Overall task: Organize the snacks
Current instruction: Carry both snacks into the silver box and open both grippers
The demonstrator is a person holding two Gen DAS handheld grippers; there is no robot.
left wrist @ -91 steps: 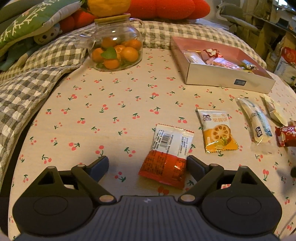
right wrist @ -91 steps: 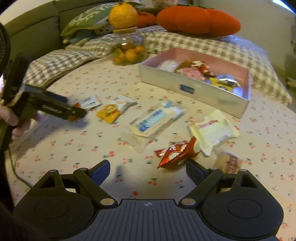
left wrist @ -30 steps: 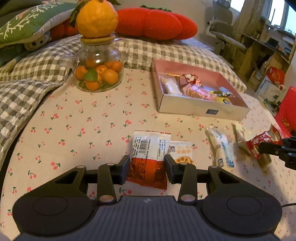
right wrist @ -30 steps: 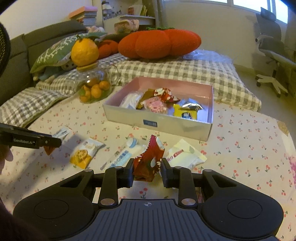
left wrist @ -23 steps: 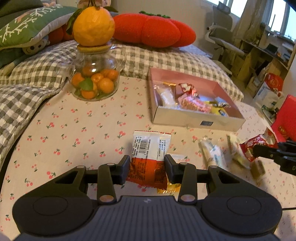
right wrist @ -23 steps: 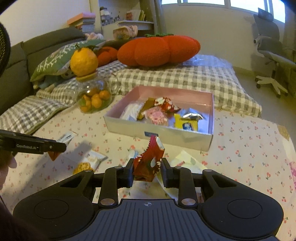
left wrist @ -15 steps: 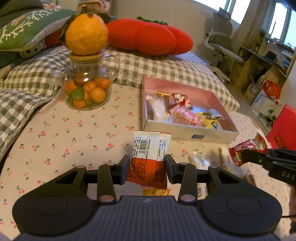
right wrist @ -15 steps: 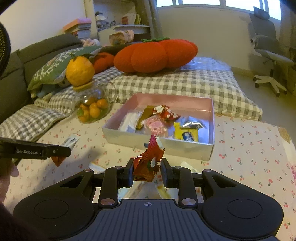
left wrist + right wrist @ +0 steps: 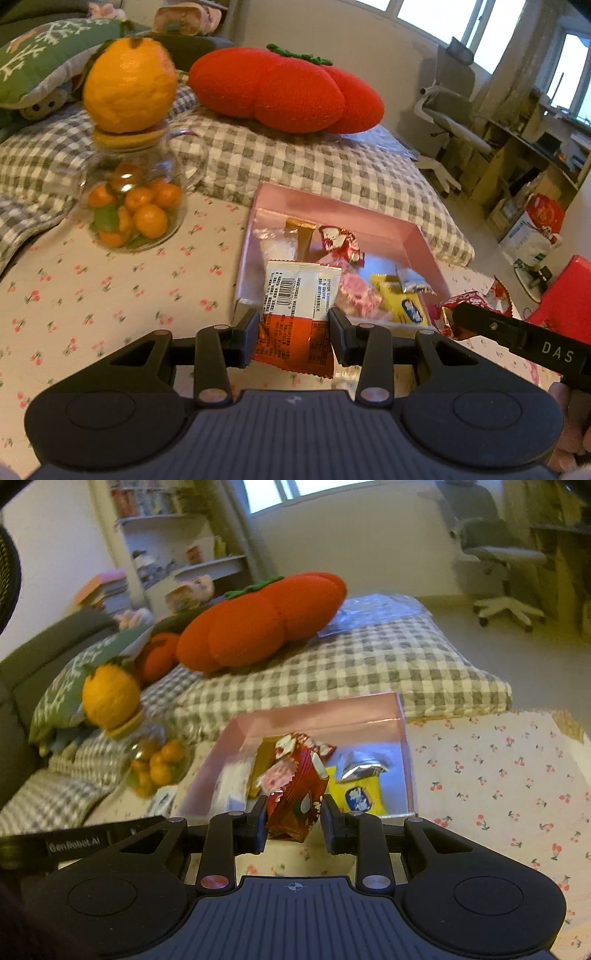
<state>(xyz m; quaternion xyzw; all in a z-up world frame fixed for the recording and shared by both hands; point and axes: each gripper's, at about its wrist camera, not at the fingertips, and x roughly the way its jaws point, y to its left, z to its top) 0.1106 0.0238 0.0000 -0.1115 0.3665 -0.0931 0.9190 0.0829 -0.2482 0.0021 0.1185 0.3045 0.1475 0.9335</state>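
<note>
My left gripper (image 9: 293,334) is shut on an orange and white snack packet (image 9: 297,314) and holds it in the air just in front of the pink box (image 9: 334,206). My right gripper (image 9: 293,821) is shut on a red snack wrapper (image 9: 299,794), also lifted, at the near edge of the pink box (image 9: 314,710). The box holds several snacks, among them a yellow packet (image 9: 356,794) and a silver one (image 9: 362,768). The right gripper's finger and red wrapper (image 9: 460,306) show at the right of the left wrist view.
A glass jar of small oranges (image 9: 136,206) with a big orange on its lid stands left of the box. A red pumpkin cushion (image 9: 288,96) lies on the checked blanket behind. The cherry-print cloth (image 9: 498,775) spreads right of the box.
Both grippers have closed on their snacks, lifted them off the cloth and carried them forward to the pink box. The loose snacks on the cloth have dropped out of view.
</note>
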